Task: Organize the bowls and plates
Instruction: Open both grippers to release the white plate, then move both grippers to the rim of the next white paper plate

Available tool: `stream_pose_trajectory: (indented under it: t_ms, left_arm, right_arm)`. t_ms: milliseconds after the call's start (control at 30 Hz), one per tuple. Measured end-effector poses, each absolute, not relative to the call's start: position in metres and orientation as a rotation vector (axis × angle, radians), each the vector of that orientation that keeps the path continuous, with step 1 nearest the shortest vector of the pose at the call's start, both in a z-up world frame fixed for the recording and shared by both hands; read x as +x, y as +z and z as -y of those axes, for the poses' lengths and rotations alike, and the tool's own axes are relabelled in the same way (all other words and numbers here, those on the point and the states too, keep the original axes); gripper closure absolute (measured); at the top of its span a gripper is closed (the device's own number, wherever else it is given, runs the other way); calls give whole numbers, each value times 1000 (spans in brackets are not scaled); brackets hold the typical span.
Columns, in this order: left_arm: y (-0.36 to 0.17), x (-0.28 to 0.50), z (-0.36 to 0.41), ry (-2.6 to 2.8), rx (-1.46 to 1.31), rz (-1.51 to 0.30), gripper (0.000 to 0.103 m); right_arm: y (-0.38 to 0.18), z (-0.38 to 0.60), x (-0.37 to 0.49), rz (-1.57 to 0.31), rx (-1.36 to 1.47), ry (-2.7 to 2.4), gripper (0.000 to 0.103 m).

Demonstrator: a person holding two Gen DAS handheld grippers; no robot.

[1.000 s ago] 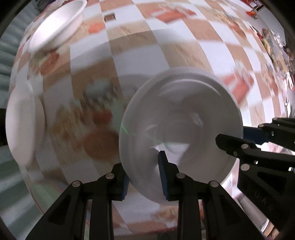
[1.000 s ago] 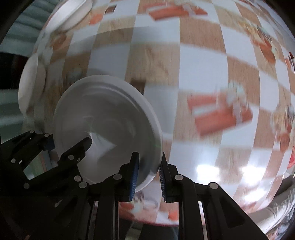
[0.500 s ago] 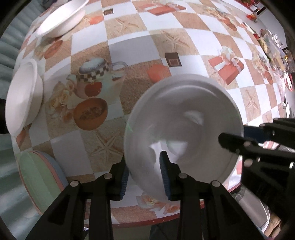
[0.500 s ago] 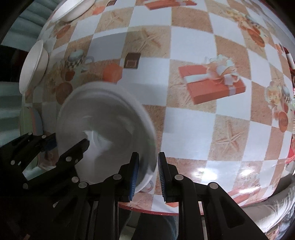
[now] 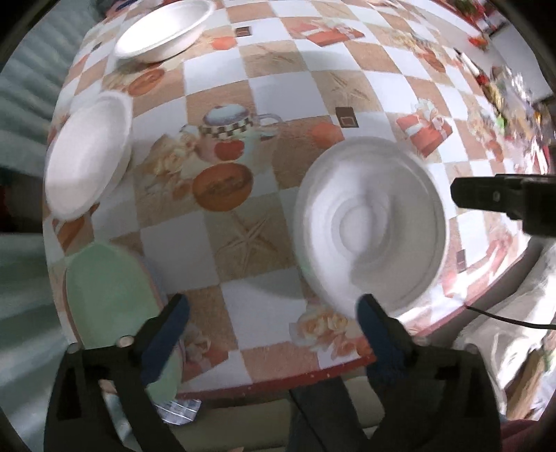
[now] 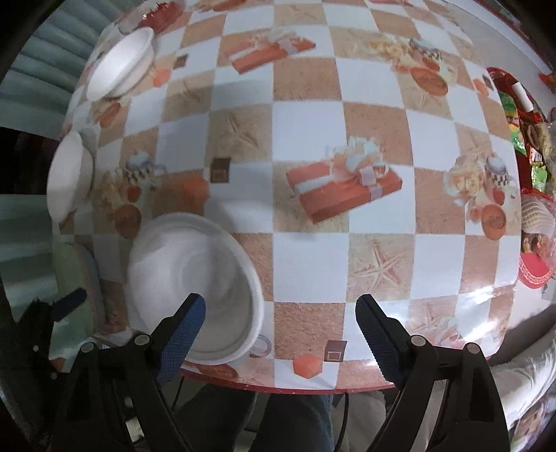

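A white foam bowl (image 5: 368, 229) sits on the checkered tablecloth near the table's front edge; it also shows in the right wrist view (image 6: 194, 292). My left gripper (image 5: 274, 323) is open, its right finger just before the bowl's near rim. My right gripper (image 6: 278, 323) is open, its left finger over the bowl's near rim. A second white bowl (image 5: 87, 160) lies at the left edge and a third (image 5: 163, 31) at the far left. A green plate (image 5: 107, 288) on a stack sits at the near left.
The table's red front edge (image 6: 312, 384) runs just ahead of both grippers. Snack packets and a red basket (image 6: 531, 174) crowd the right side. The right gripper's finger (image 5: 500, 201) reaches in from the right in the left wrist view. A cable (image 5: 504, 318) hangs off the table.
Both grippers were shut on the bowl's rim and carried it toward the front edge. Now both have opened and the bowl rests on the table.
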State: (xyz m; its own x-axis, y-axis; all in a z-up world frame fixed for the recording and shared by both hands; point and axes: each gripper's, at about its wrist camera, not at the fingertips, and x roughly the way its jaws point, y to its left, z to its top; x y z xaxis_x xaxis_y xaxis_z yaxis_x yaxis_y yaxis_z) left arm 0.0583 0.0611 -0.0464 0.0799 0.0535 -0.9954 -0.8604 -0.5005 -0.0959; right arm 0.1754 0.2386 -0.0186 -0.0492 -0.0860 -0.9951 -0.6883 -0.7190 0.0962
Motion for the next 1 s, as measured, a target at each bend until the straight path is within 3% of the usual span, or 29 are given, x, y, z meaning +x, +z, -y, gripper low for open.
stream_pose_trajectory:
  t_ms: [267, 633, 667, 700, 1000]
  left_arm:
    - [-6, -3, -25, 1640, -1679, -603, 0]
    - [-3, -54, -9, 1830, -1718, -542, 0]
    - [-6, -56, -10, 1838, -1725, -548, 0]
    - [-7, -59, -9, 1841, -1730, -548, 0]
    - [-9, -86, 8, 1874, -1759, -508, 0]
  right_arm:
    - [0, -220, 145, -726, -1800, 1918, 14]
    - [7, -178, 77, -602, -1878, 2031, 13]
    - [8, -175, 73, -595, -1883, 2038, 3]
    - [8, -170, 68, -586, -1892, 2046, 0]
    - [13, -142, 27, -521, -1920, 2099, 0]
